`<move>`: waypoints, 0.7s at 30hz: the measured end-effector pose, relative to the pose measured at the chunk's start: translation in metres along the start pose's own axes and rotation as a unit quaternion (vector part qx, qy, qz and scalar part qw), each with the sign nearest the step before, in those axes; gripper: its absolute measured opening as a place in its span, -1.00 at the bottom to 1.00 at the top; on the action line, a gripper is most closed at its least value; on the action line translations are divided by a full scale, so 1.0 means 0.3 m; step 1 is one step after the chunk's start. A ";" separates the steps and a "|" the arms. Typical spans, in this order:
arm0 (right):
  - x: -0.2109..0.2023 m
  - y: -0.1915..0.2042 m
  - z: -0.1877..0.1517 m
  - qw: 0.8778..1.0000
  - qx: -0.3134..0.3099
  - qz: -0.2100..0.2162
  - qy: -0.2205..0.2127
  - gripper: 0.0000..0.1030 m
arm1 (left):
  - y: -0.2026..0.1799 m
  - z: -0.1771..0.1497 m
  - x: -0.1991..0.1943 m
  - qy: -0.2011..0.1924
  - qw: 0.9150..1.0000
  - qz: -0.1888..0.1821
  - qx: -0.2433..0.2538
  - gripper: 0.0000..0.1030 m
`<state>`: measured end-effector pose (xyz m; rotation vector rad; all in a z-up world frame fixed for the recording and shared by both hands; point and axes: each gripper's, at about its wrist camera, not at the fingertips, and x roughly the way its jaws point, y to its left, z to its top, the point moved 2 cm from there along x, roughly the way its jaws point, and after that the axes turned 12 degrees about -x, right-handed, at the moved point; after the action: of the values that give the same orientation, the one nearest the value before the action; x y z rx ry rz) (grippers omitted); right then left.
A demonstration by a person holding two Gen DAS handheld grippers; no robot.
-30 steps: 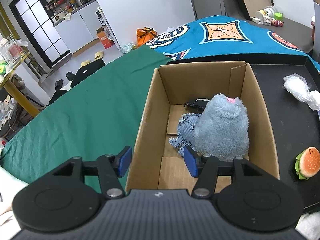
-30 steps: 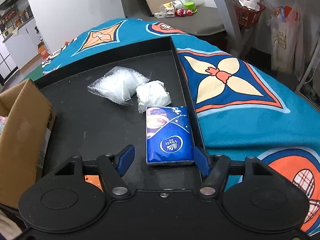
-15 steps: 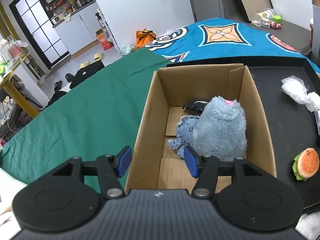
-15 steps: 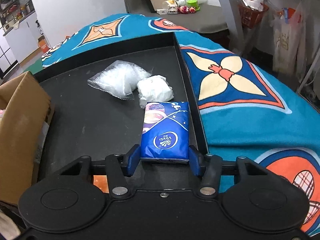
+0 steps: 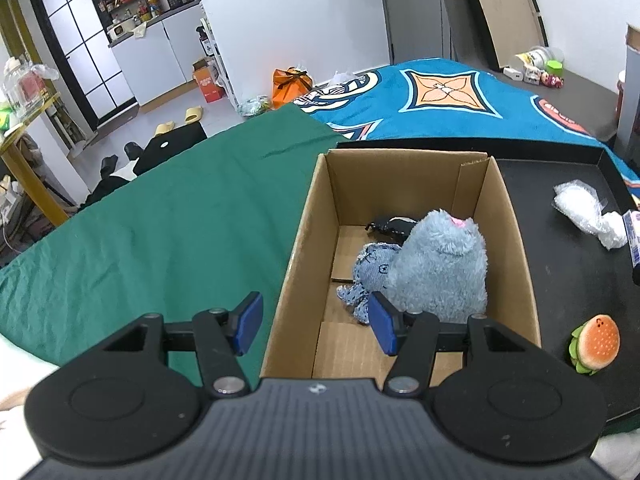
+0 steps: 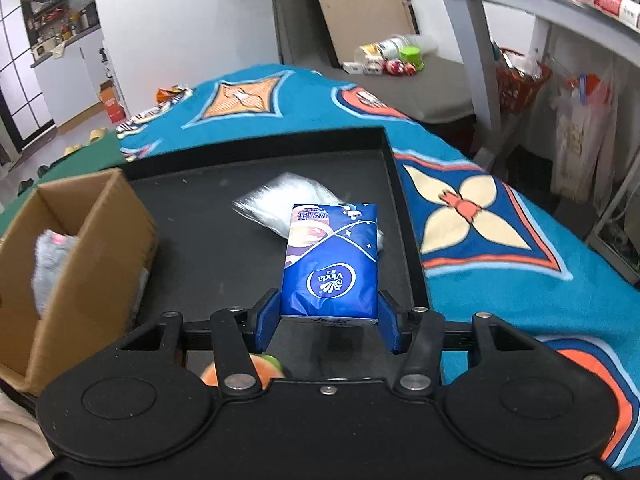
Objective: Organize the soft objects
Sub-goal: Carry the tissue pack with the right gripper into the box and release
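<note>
My right gripper (image 6: 328,322) is shut on a blue tissue pack (image 6: 331,265), held above the black tray (image 6: 208,216). A clear plastic bag (image 6: 276,200) lies on the tray beyond the pack. The cardboard box (image 5: 404,184) holds a fluffy grey plush (image 5: 440,264), a denim-blue plush (image 5: 370,276) and a small black item (image 5: 390,225). My left gripper (image 5: 316,322) stands open astride the box's near left wall, nothing between its pads. A burger plush (image 5: 596,344) lies on the tray right of the box. The box (image 6: 76,248) sits left in the right wrist view.
A green cloth (image 5: 152,216) covers the surface left of the box, and a blue patterned blanket (image 6: 500,216) lies right of the tray. The clear bag (image 5: 576,204) and a white wad (image 5: 612,228) rest at the tray's right side. A grey desk frame (image 6: 480,40) stands behind.
My right gripper closed on the tissue pack and lifted it off the tray, swinging toward the box. The left gripper stayed put and open.
</note>
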<state>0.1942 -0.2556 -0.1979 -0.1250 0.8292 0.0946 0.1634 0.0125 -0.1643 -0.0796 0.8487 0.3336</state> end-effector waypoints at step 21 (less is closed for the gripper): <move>-0.146 0.195 0.121 0.998 -0.012 0.043 -0.033 -0.03 | 0.122 0.010 0.003 0.010 0.997 -0.032 -0.064 0.10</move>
<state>0.1835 -0.1938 -0.1455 -0.1086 0.7683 0.1883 0.1544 0.0480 -0.1606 -0.2297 0.8423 0.3276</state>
